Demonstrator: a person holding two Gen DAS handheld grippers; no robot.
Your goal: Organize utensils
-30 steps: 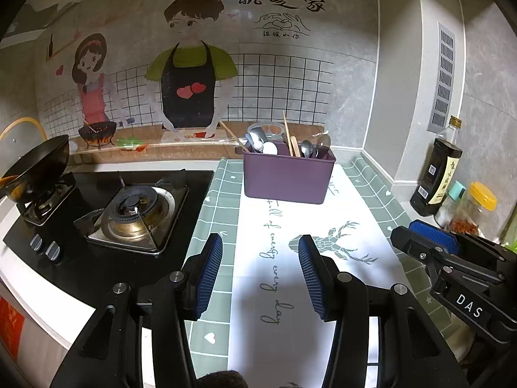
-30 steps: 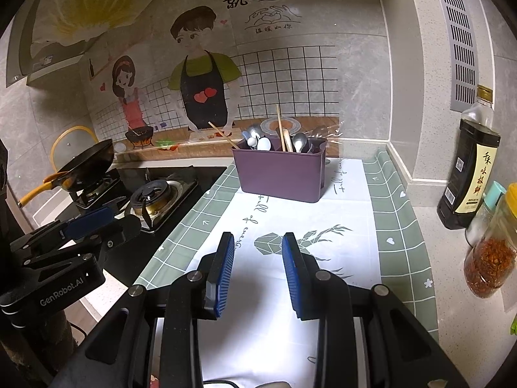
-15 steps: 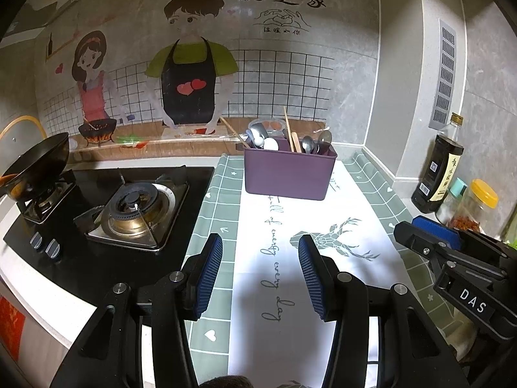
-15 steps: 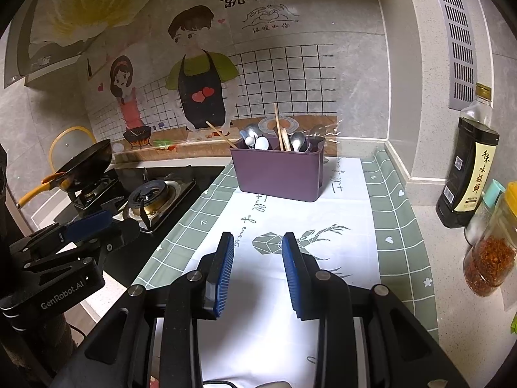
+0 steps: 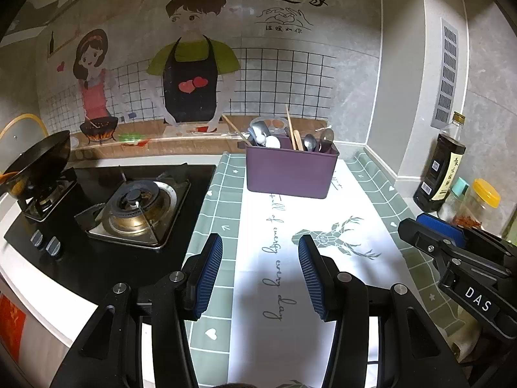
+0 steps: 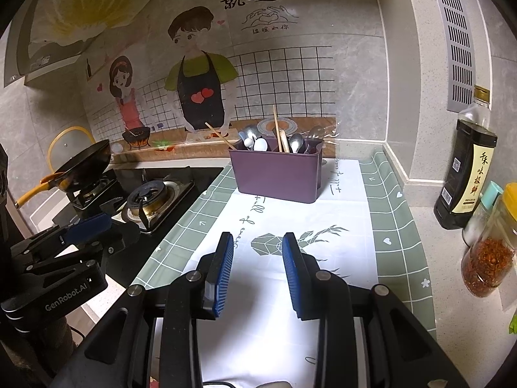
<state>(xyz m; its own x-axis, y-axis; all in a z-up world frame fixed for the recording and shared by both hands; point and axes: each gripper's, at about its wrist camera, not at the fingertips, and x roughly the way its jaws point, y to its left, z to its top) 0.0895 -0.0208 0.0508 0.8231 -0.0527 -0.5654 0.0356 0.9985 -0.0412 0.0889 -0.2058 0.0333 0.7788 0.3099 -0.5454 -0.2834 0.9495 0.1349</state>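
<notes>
Both my left tongs (image 5: 260,271) and right tongs (image 6: 257,270) hang open and empty, well short of the purple caddy (image 6: 278,174); its spoons (image 6: 295,144) and chopsticks (image 6: 279,134) seem already sorted.

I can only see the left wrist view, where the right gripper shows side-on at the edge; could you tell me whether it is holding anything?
Observer: No. In its own view the right gripper is open, with only the white mat showing between the blue pads.
Operator: Thank you. That gripper also hides the base of the yellow-lidded jar from me; what is in the jar?
Observer: The jar holds red flakes. It stands on the bare counter, off the mat, in front of the dark bottle.
</notes>
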